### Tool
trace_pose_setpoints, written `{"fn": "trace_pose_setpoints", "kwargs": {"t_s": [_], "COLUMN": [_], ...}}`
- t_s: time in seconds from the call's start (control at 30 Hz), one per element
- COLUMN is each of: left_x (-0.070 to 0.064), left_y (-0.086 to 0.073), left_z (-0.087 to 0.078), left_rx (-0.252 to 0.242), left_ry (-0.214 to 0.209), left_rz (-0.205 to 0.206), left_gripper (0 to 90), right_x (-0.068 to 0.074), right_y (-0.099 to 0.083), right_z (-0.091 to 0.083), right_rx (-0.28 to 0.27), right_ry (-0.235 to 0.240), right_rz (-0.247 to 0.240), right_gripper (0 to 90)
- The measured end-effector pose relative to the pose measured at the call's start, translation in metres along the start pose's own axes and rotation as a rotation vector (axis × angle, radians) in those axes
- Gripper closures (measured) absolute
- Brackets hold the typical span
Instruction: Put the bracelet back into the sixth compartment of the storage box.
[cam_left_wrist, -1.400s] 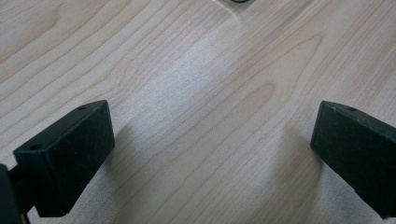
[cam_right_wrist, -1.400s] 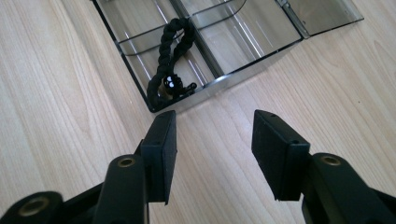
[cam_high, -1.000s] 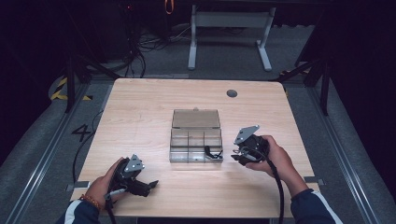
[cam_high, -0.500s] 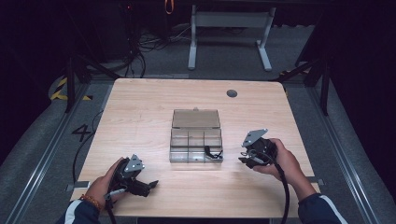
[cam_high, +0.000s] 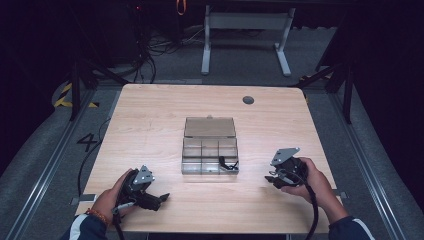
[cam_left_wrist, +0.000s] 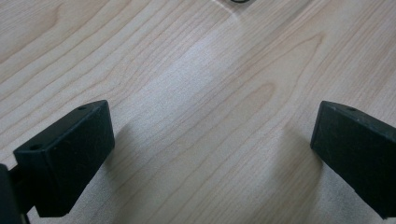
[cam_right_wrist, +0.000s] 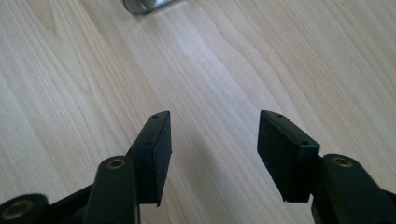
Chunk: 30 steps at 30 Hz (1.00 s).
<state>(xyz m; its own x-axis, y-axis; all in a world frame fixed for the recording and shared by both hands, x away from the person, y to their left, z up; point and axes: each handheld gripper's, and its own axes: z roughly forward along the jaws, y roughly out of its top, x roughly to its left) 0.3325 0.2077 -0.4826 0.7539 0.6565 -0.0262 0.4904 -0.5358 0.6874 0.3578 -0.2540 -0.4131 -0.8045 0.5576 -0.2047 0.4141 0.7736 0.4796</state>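
A clear plastic compartment box lies open in the middle of the wooden table, its lid folded back. A small black part sits in its front right compartment. My left gripper rests near the table's front left, jaws wide open over bare wood. My right gripper sits to the right of the box, close to the table, jaws open with nothing between them. A corner of the box shows at the top of the right gripper view.
A dark round grommet is set into the table near its far edge. A white table frame and cables lie on the floor beyond. Metal rails run along both sides of the table.
My right gripper has drawn back from the box's right edge toward the front right and come down near the table. The left gripper has stayed in place.
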Motion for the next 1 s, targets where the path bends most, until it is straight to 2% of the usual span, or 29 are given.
{"fn": "trace_pose_setpoints", "kwargs": {"t_s": [0.27,0.47,0.73,0.9,1.0], "left_x": [0.000,0.000,0.000,0.000,0.000], "left_y": [0.000,0.000,0.000,0.000,0.000], "left_z": [0.000,0.000,0.000,0.000,0.000], "left_rx": [0.000,0.000,-0.001,-0.001,-0.001], "left_ry": [0.000,0.000,0.000,0.000,0.000], "left_rz": [0.000,0.000,-0.001,-0.001,-0.001], "left_gripper": [0.1,0.1,0.1,0.1,0.1], "right_x": [0.002,0.007,0.010,0.011,0.010], "right_y": [-0.017,-0.032,-0.054,-0.064,-0.077], "right_z": [-0.001,-0.001,-0.002,-0.004,-0.007], "right_rx": [-0.009,-0.039,-0.055,-0.067,-0.096], "right_ry": [-0.002,0.000,0.019,0.020,0.026], "right_rz": [0.004,0.008,0.057,0.068,0.101], "right_gripper": [45.0,44.0,42.3,40.7,39.4]}}
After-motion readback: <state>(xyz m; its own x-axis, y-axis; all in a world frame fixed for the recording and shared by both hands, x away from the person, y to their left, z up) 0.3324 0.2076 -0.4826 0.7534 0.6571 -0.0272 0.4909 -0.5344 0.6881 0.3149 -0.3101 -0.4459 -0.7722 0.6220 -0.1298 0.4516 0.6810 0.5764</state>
